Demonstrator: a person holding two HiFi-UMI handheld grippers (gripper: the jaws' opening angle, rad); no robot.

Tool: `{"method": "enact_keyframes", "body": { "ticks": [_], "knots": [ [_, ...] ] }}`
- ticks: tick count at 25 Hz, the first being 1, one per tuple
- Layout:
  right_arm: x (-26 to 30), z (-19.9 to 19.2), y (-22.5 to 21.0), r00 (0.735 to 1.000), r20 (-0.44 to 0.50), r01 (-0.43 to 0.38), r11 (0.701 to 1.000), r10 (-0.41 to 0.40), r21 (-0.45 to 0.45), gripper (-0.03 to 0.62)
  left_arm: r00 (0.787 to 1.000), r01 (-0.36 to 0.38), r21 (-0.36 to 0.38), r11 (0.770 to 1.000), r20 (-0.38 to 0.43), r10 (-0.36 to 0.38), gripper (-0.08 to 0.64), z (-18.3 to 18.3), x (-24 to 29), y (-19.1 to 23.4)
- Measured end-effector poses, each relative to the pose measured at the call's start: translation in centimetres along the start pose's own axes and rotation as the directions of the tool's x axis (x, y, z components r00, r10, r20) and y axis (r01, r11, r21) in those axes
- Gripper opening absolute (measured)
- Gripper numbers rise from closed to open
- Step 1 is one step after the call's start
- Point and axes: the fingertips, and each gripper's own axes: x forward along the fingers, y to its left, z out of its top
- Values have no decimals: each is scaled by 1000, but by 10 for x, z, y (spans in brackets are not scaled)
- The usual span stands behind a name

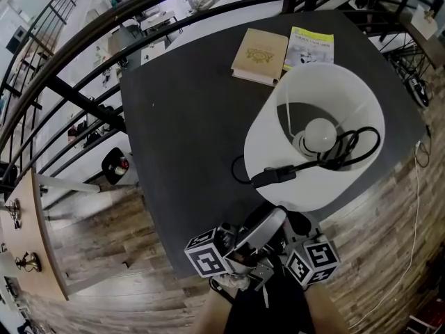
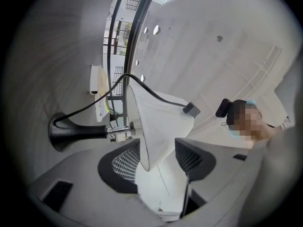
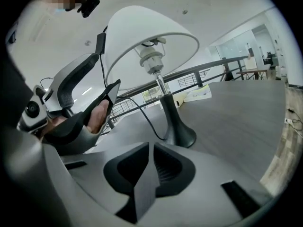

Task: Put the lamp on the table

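- The lamp (image 1: 314, 134) stands upright on the dark worktop (image 1: 188, 131), on the side nearest the person. Its base (image 3: 182, 134) is flat on the surface, so the placing looks done.
- The shade (image 2: 156, 122) is a wide white cone, thin and smooth. It sits above a short chrome neck (image 2: 119, 132) and a flared, matt black foot.
- A black cord (image 1: 361, 141) loops over the top of the shade beside the round white bulb (image 1: 320, 132). Its boxy switch (image 1: 274, 176) lies on the shade.
- The left gripper (image 2: 156, 150) has its jaws wide apart with the lower rim of the shade between them. The pads do not seem to press on it.
- The right gripper (image 3: 149, 150) is low by the worktop, jaws together with nothing in them.
- Risk: if the left gripper pulls away crooked, a jaw could hook the thin rim. That might dent the shade or tip the lamp, which looks top-heavy on its small foot.
- Risk: the loose cord could snag on a gripper and drag the lamp towards the near edge.
- Further off lie a tan book (image 1: 259, 54) and a yellow-topped leaflet (image 1: 311, 47), well clear of the lamp. Beyond them are a dark railing (image 1: 83, 40) and a wood-plank floor (image 1: 104, 235).
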Motion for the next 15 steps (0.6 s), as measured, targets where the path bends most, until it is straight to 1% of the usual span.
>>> {"method": "enact_keyframes", "body": {
  "ticks": [4, 7, 10, 12, 13, 15],
  "knots": [
    [-1, 3, 5, 1000, -1, -3, 1000, 3, -2, 26, 998, -57, 29, 998, -31, 58, 232, -6, -16, 4],
    [-3, 6, 10, 1000, -6, -4, 1000, 4, -5, 26, 993, -116, 15, 993, -38, 116, 229, -10, -31, 12],
    [-5, 8, 17, 1000, -13, -17, 1000, 17, -6, 22, 985, -160, 39, 986, -64, 162, 98, -14, -44, 16],
    [-7, 10, 23, 999, -18, -32, 999, 32, -7, 15, 979, -186, 61, 981, -75, 190, 34, -16, -50, 15],
    [-9, 11, 25, 999, -20, -40, 999, 39, -8, 12, 976, -199, 64, 978, -75, 204, 15, -16, -53, 16],
    [-12, 13, 30, 998, -22, -54, 999, 53, -11, 11, 969, -229, 65, 971, -76, 234, 8, -17, -57, 17]
  ]
}}
